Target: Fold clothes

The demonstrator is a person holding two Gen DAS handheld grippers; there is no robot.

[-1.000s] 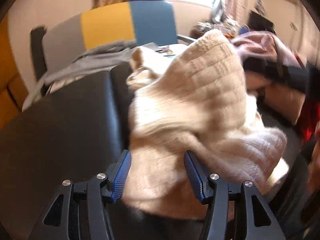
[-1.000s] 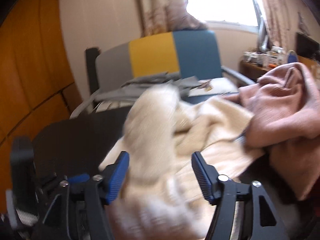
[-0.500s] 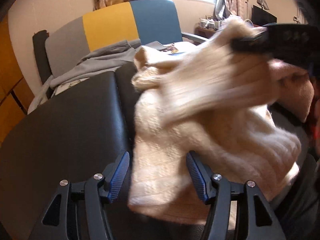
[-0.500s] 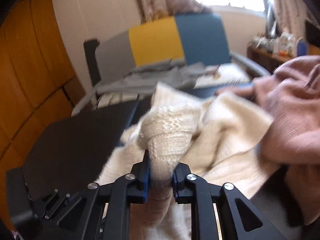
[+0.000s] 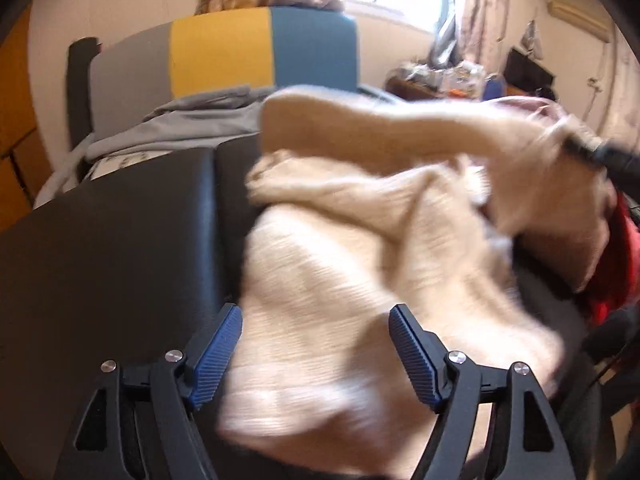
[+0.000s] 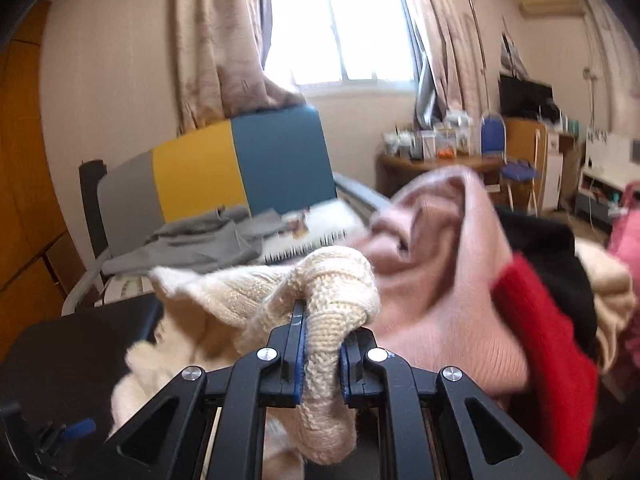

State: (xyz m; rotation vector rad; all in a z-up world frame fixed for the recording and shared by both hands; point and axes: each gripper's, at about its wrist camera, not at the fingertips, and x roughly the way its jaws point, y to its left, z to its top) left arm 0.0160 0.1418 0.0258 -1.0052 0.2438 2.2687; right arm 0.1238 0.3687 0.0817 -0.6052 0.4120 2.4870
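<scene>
No writing or brand mark can be read anywhere in either view. At far left, orange-brown wooden wall panels [image 6: 24,200] run down the frame edge, and beside them the black padded surface [image 5: 112,240] lies bare over its whole left half, a seam dividing it into two panels, so that side offers open room right up to its near and left edges. Behind it stands a chair back in grey, yellow and teal blocks [image 6: 224,172] with a crumpled grey garment [image 5: 192,120] draped over the seat. The left gripper [image 5: 314,354] hangs low over the near edge with its blue-padded fingers spread wide and nothing pinched; the cream cable-knit sweater [image 5: 360,280] lies between and beyond them, motion-blurred, covering the right half of the black surface. One thick knitted fold of that sweater rises to the right, where the right gripper [image 6: 322,350] is clamped tight on it, the jaws nearly together with the rolled cream knit squeezed between the pads and bulging above them. Further right a pink fuzzy knit garment [image 6: 436,264] is heaped against the sweater, then a red knit piece [image 6: 540,340] and a black garment [image 6: 552,260], crowding the surface's right edge. A cluttered wooden side table [image 6: 436,164] stands beneath the bright window.
</scene>
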